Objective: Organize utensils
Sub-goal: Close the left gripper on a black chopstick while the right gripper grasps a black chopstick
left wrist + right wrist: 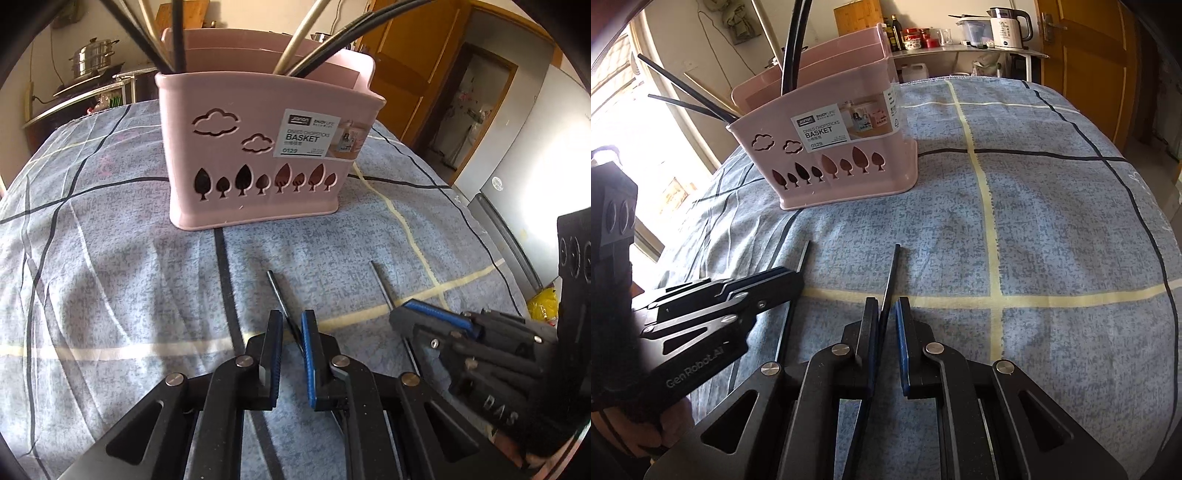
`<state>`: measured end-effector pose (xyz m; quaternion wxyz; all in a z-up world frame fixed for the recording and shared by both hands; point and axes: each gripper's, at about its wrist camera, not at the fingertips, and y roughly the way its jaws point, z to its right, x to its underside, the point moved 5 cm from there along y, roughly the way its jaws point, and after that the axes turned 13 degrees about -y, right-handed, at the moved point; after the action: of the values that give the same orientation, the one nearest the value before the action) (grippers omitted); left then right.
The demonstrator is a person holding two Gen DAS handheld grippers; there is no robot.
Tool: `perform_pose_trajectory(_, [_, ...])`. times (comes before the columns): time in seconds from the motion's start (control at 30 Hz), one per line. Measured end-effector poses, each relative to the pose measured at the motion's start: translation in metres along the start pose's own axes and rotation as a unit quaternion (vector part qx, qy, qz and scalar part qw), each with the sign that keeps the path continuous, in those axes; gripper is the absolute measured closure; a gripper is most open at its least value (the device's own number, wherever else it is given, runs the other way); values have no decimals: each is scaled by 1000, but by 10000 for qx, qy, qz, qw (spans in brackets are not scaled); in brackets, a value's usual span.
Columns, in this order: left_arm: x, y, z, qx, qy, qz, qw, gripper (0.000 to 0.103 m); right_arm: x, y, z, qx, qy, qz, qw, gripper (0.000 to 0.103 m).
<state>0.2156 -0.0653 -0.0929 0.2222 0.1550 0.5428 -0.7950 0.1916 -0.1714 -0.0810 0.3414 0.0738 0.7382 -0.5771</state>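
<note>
I hold one black chopstick [284, 306] in my left hand-held gripper [291, 343] and another [890, 280] in my right [886, 339] — each nearly closed on its stick, tips aimed at the pink basket [258, 147]. It stands mid-bed toward the far edge, already holding others — likely these go in next.

daylight floods in from the window [613, 122] on the far left, which is blown out white. the checked cloth [1052, 229] is evenly lit, shadows soft. both views bow strongly, with dark rounded corners; near edges blur slightly.
</note>
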Motion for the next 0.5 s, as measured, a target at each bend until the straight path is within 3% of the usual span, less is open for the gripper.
perform_pose_trajectory(0.17, [-2, -3, -7, -9, 25, -93, 10000, 92, -4, 2, 4, 22, 5, -47, 10000, 93])
perform_pose_trajectory(0.5, [-15, 8, -6, -100, -440, -35, 9990, 92, -18, 13, 5, 138, -60, -186, 9997, 93])
